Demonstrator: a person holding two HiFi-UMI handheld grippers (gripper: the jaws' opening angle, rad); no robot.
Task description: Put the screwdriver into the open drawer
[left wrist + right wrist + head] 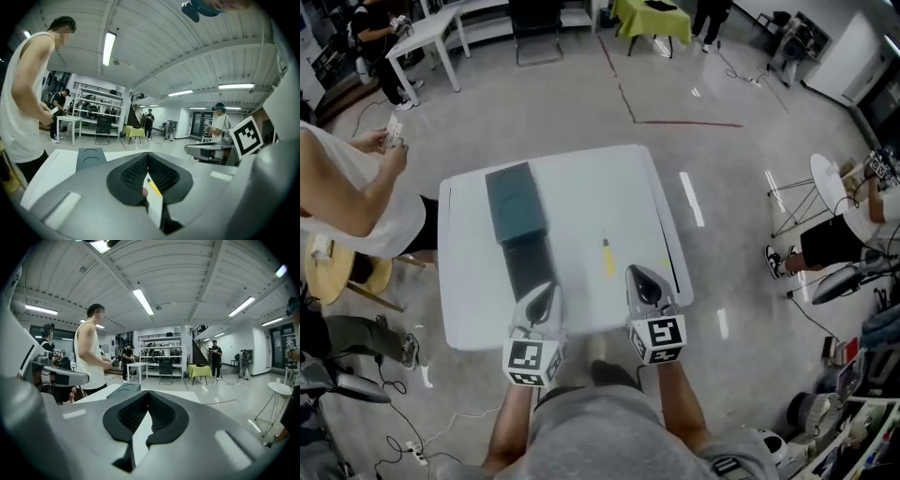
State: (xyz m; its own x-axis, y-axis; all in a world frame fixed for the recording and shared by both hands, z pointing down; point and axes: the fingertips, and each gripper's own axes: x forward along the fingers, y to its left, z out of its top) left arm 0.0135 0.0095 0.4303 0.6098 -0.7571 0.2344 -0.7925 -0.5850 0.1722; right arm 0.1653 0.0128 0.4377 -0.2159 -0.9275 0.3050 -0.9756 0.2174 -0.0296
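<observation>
A yellow-handled screwdriver (pixel 607 257) lies on the white table (pixel 581 178), right of its middle. It also shows through the gap under the left jaws, as the same screwdriver (pixel 153 184). A dark drawer unit (pixel 515 200) stands at the table's left, its open drawer (pixel 529 266) pulled toward me. My left gripper (pixel 546 289) hovers over the drawer's near end, jaws together and empty. My right gripper (pixel 637 274) is just right of and nearer than the screwdriver, also shut and empty. In their own views, the left gripper (pixel 148 157) and right gripper (pixel 149 394) show closed tips.
A person in a white sleeveless top (pixel 347 187) stands close to the table's left edge. Another person sits at the right by a small round table (pixel 828 181). A white desk (pixel 427 33) and a yellow-covered table (pixel 652 19) stand far back. Cables lie on the floor.
</observation>
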